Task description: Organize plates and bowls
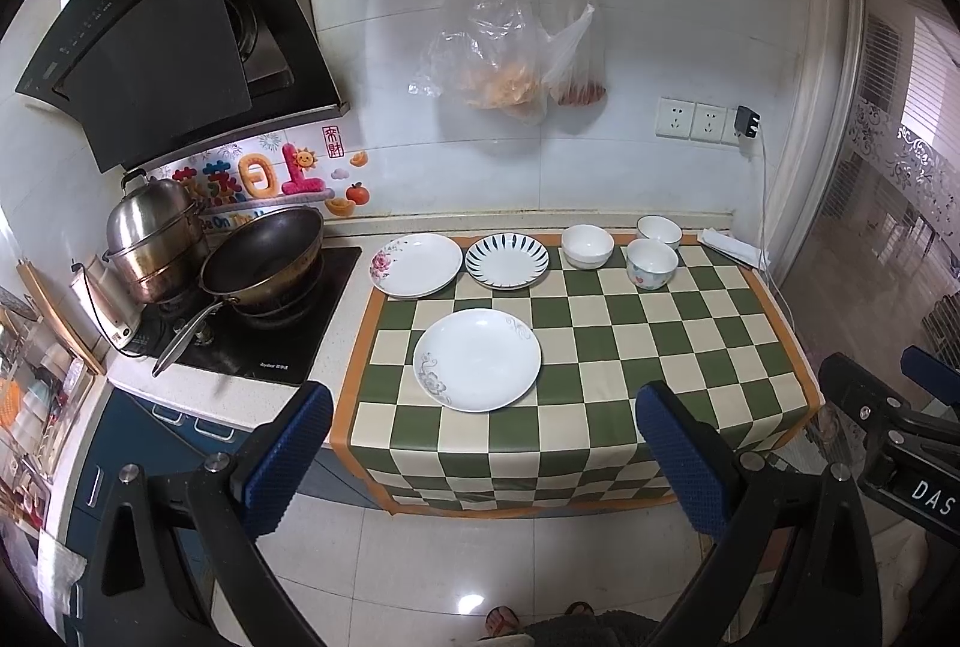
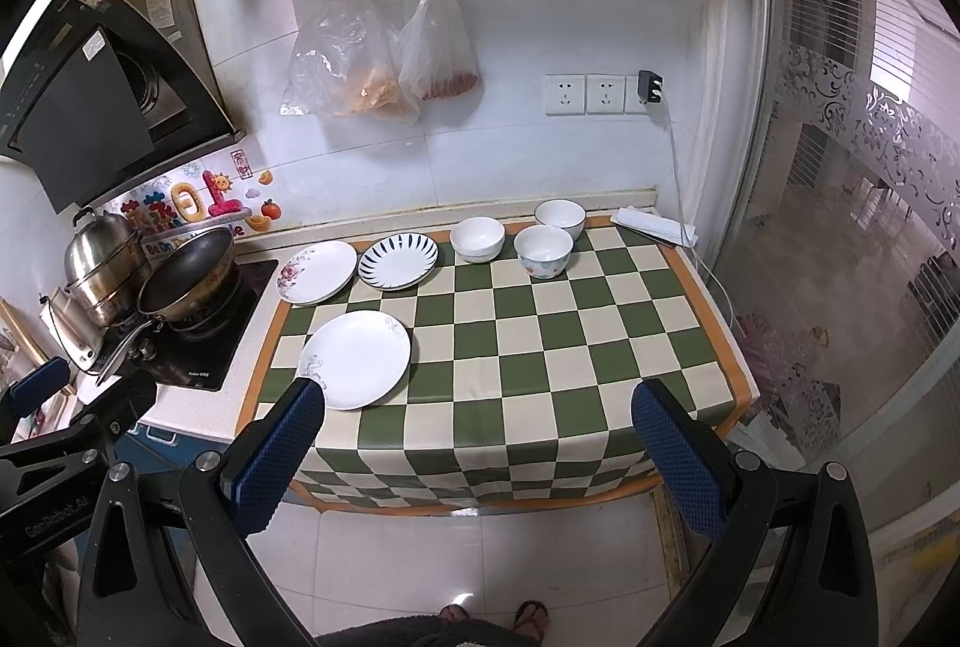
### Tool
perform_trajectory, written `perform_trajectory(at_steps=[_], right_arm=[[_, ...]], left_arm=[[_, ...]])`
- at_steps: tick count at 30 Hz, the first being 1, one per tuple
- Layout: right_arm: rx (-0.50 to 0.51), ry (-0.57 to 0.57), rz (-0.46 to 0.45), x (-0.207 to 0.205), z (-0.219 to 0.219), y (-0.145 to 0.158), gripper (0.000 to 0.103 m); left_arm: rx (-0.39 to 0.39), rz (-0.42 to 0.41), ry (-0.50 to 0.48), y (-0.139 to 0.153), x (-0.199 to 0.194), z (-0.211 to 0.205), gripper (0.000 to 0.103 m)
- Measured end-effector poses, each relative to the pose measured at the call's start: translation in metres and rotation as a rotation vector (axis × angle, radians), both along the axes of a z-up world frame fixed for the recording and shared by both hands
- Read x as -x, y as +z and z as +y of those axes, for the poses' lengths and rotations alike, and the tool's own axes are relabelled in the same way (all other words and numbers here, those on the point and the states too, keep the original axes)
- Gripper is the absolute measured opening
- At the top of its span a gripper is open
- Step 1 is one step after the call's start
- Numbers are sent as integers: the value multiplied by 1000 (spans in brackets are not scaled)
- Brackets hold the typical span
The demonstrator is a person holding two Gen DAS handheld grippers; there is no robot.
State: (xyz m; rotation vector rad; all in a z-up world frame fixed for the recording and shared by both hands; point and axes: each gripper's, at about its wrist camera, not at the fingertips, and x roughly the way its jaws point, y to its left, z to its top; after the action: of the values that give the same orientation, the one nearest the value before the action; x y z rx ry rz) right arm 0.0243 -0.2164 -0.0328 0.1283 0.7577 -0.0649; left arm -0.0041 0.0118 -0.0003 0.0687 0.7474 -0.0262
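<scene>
Plates and bowls sit on the counter's checkered cloth [image 1: 600, 347]: a white plate [image 1: 477, 360] with grey scrollwork nearest, a rose-patterned plate [image 1: 418, 265] and a blue-striped plate [image 1: 507, 260] far left, three white bowls [image 1: 587, 245] clustered far right. Left gripper [image 1: 480, 461] and right gripper [image 2: 474, 458] both gape wide, empty.

1. White plate [image 1: 477, 360] with grey scroll motifs lies flat, alone, near the front left of the checkered cloth.
2. Rose plate [image 1: 419, 265], white with pink flowers, sits at the back left.
3. Striped plate [image 1: 507, 260], with dark rim dashes, lies just beside it.
4. Plain bowl [image 1: 587, 245] stands upright to the right.
5. Floral bowl [image 1: 652, 263] and rear bowl [image 1: 659, 231] stand close together, further right.
</scene>
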Motion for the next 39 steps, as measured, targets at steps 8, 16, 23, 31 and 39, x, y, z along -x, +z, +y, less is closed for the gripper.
perform_trajectory(at_steps=[8,16,23,31,39], right_arm=[[-2,0,3,0,-2,-3,103],[2,-4,-2,-1,-1,-4,103],[1,-4,-1,0,-1,-4,103],[-10,0,5,0,2,-7,103],[-102,13,8,-39,20,-37,103]], left_arm=[[1,0,1,0,0,-1,103],[1,0,0,0,0,-1,103],[2,0,1,0,0,-1,103],[9,7,3,-2,-8,2,103],[-21,9,62,-38,-54,30,103]])
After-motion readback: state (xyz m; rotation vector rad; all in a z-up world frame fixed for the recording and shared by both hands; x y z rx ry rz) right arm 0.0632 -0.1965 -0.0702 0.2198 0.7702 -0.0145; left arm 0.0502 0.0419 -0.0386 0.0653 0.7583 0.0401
